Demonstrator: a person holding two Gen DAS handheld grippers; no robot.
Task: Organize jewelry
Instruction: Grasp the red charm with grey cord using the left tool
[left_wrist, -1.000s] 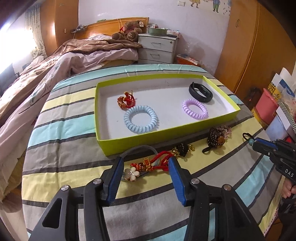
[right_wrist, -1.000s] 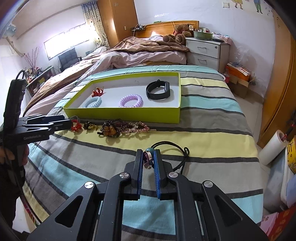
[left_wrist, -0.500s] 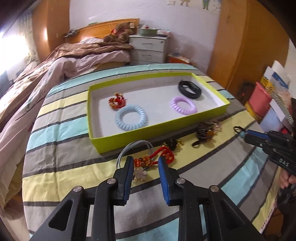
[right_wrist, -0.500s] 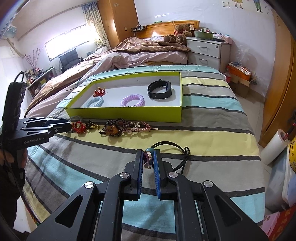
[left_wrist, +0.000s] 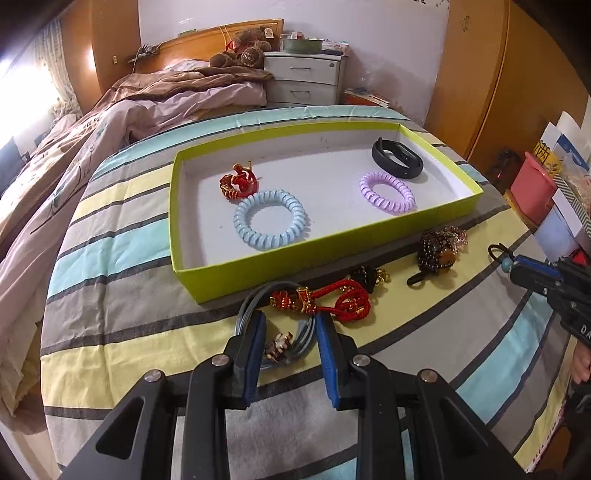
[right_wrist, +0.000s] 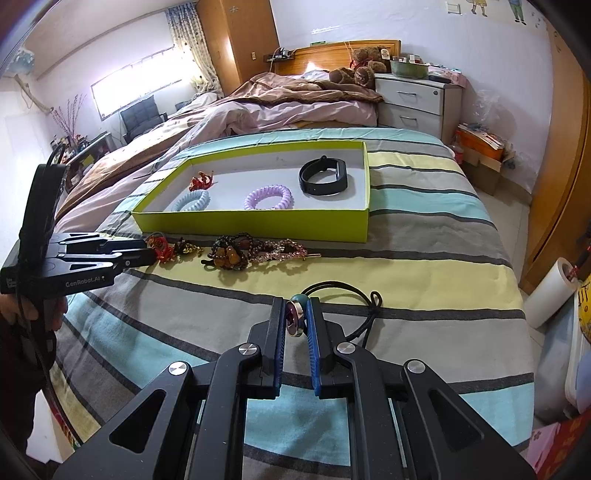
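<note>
Left wrist view: green tray (left_wrist: 258, 264) holds four pieces: blue coil (left_wrist: 269, 221), purple coil (left_wrist: 386, 192), black band (left_wrist: 397, 158), red charm (left_wrist: 238, 182). Three lie loose in front. Left gripper (left_wrist: 288, 332), jaws apart, straddles grey bangle (left_wrist: 255, 299); should close squarely on the wire before lifting. Right gripper (right_wrist: 295, 317) is clamped on one cord pendant (right_wrist: 295, 319).
</note>
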